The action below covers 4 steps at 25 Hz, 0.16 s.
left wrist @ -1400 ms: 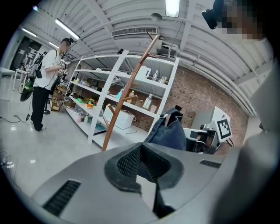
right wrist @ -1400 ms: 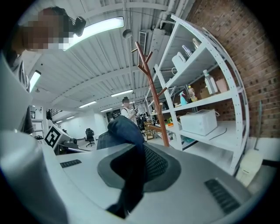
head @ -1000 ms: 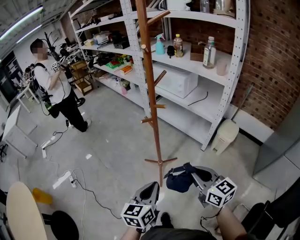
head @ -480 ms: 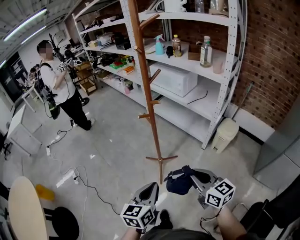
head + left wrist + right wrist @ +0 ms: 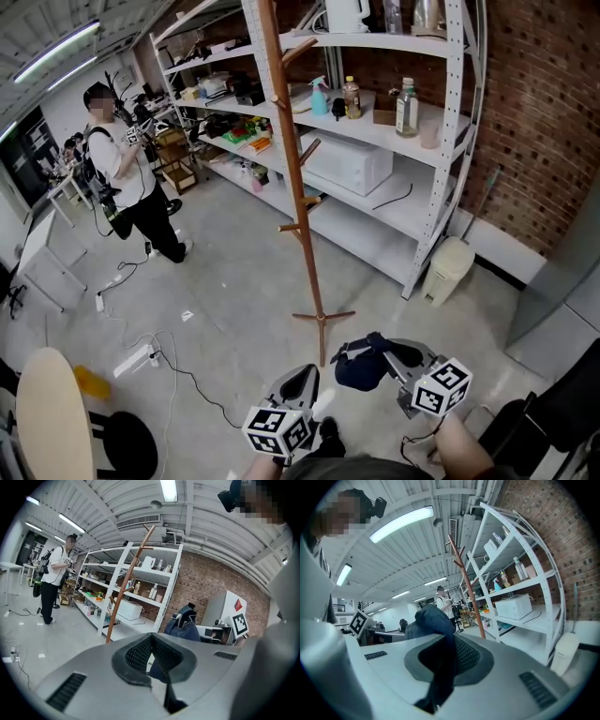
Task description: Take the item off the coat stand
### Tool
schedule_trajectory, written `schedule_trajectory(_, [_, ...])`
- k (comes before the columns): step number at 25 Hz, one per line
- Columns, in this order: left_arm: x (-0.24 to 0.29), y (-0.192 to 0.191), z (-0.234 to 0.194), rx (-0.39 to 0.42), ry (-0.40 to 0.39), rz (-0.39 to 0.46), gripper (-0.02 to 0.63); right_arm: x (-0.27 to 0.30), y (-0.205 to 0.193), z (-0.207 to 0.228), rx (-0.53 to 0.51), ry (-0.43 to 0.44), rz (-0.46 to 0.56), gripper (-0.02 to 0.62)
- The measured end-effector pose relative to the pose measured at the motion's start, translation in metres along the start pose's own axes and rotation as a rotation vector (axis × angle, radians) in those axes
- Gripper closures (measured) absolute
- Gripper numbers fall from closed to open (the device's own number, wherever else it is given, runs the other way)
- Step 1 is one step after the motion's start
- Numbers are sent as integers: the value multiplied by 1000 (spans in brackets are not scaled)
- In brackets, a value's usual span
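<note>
A tall brown wooden coat stand (image 5: 298,187) rises from the grey floor in front of me, its pegs bare. My right gripper (image 5: 387,355) is low at the right, shut on a dark blue cloth item (image 5: 360,367) that hangs from its jaws just right of the stand's foot. The right gripper view shows that blue item (image 5: 433,620) pinched between the pads and bunched above them, with the stand (image 5: 468,590) behind. My left gripper (image 5: 302,382) is beside it, shut with nothing between its pads. In the left gripper view, the blue item (image 5: 183,623) shows beyond my left gripper (image 5: 151,641).
White metal shelving (image 5: 412,131) with bottles and a microwave (image 5: 347,161) stands behind the coat stand against a brick wall. A small white bin (image 5: 450,267) is at the right. A person (image 5: 127,183) stands at the left. Cables and a power strip (image 5: 131,356) lie on the floor.
The head view has swung a little, so the stand sits further left in it. The person in the background has shifted slightly. Both grippers hold as before.
</note>
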<state>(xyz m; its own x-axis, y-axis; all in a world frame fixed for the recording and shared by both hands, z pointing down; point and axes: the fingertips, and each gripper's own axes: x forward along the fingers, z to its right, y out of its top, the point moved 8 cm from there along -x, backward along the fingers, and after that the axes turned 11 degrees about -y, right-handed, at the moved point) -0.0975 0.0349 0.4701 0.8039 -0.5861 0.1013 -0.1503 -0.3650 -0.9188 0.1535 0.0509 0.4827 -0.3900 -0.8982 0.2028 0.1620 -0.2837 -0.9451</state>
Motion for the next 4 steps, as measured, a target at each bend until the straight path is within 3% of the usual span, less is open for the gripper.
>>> schedule_trajectory(4, [-11,-3,4,6,5,8,600,-7,-3,-10,3,10,13,560])
